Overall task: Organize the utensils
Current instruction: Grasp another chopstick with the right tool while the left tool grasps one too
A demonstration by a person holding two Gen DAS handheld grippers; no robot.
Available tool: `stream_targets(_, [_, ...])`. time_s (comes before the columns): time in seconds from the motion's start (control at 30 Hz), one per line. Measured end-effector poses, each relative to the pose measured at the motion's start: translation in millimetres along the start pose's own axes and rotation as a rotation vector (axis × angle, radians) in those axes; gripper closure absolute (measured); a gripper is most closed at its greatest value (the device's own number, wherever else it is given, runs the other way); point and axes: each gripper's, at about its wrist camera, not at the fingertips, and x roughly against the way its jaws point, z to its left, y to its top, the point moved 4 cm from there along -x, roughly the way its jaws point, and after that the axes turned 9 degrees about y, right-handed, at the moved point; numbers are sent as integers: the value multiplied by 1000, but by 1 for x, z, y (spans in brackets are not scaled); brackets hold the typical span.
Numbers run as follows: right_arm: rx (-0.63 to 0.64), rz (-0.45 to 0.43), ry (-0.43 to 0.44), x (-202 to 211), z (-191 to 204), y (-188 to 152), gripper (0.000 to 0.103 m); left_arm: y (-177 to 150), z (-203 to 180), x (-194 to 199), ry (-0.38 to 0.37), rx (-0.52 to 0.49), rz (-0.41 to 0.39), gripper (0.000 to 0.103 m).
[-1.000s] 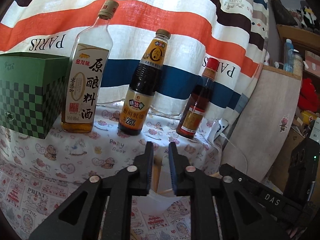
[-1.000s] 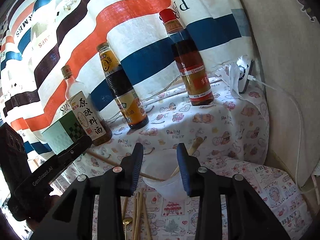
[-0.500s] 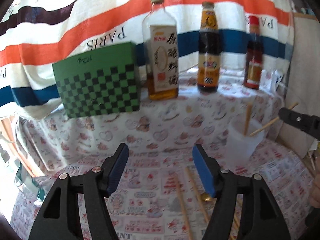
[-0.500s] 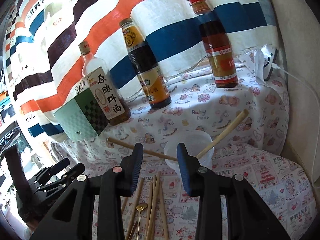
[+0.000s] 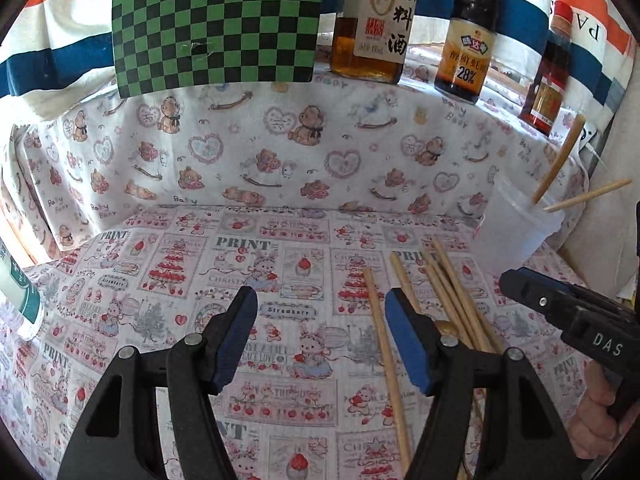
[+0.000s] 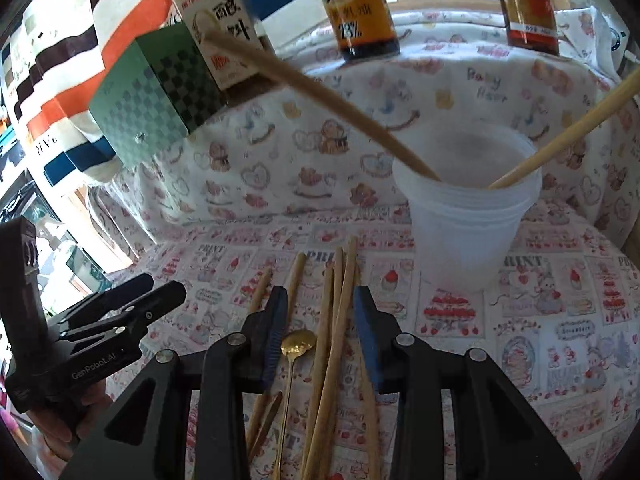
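A counter draped in cartoon-print cloth, backed by a striped curtain; a green chequered box and three sauce bottles are ranged along a raised ledge at the back.

The loose chopsticks are seen lying flat on the cloth in a rough bundle, long axes running from the camera side away toward the cup, with a small gold spoon among them, bowl end pointing the same way.

The right gripper is placed directly over this bundle: its fingers stand at a narrow gap that straddles two or three sticks and the spoon bowl, nothing yet pinched. The left gripper has just been opened wide; only bare cloth lies between its fingers, and the nearest stick lies just inside its right-hand finger, the rest beyond it. The right is judged the nearer hand for the pick.

The translucent plastic cup stands upright just past the far ends of the sticks. Two chopsticks are already inside it, leaning outward against opposite sides of the rim.
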Motion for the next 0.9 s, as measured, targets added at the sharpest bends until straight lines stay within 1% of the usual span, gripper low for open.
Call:
stream_targets(0.03, [4, 14, -10, -6, 0, -3, 66, -2, -1, -3, 2, 0, 14, 38])
stream_targets(0.13, [9, 47, -26, -21, 1, -10, 70, -5, -3, -17, -52, 26, 92, 38])
stream_targets(0.2, [-2, 51, -38, -28, -1, -11, 70, -9, -1, -25, -53, 40, 128, 38])
stream_targets(0.23, [-11, 56, -40, -32, -3, -12, 73, -10, -1, -27, -47, 40, 137, 38])
stream_targets(0.27, [-24, 67, -37, -35, -6, -12, 75, -10, 0, -28, -36, 37, 140, 38])
stream_targets(0.33, [-52, 92, -20, -42, -11, -14, 84, -10, 0, -27, -16, 29, 131, 38])
stream_targets(0.43, [-60, 117, -7, -47, -15, -16, 90, -9, -1, -25, -4, 13, 122, 38])
stream_targets(0.47, [-57, 123, -5, -48, -15, -17, 92, -10, -2, -24, 12, 6, 118, 38])
stream_targets(0.5, [-50, 132, -9, -48, -14, -17, 95, -10, -2, -23, 47, -7, 103, 38])
stream_targets(0.53, [-40, 135, -24, -48, -14, -17, 95, -9, -4, -21, 75, -26, 85, 38])
stream_targets(0.57, [-29, 136, -45, -48, -13, -17, 95, -10, -6, -20, 80, -39, 79, 38])
stream_targets(0.63, [-12, 155, -75, -46, -11, -18, 95, -10, -9, -20, 50, -38, 100, 38])
stream_targets(0.73, [45, 265, -143, -38, -4, -23, 95, -10, -9, -23, 12, -22, 135, 38])
stream_targets(0.77, [67, 295, -136, -34, 0, -24, 95, -10, -9, -23, 11, -20, 137, 41])
stream_targets(0.8, [82, 309, -120, -28, 5, -24, 95, -8, -9, -23, 13, -19, 136, 43])
stream_targets(0.83, [93, 312, -115, -23, 9, -23, 95, -6, -11, -24, 5, -22, 135, 48])
stream_targets(0.87, [97, 300, -115, -18, 12, -21, 95, -5, -14, -24, -16, -36, 138, 53])
stream_targets(0.9, [99, 281, -119, -13, 14, -18, 95, -4, -19, -25, -39, -60, 142, 53])
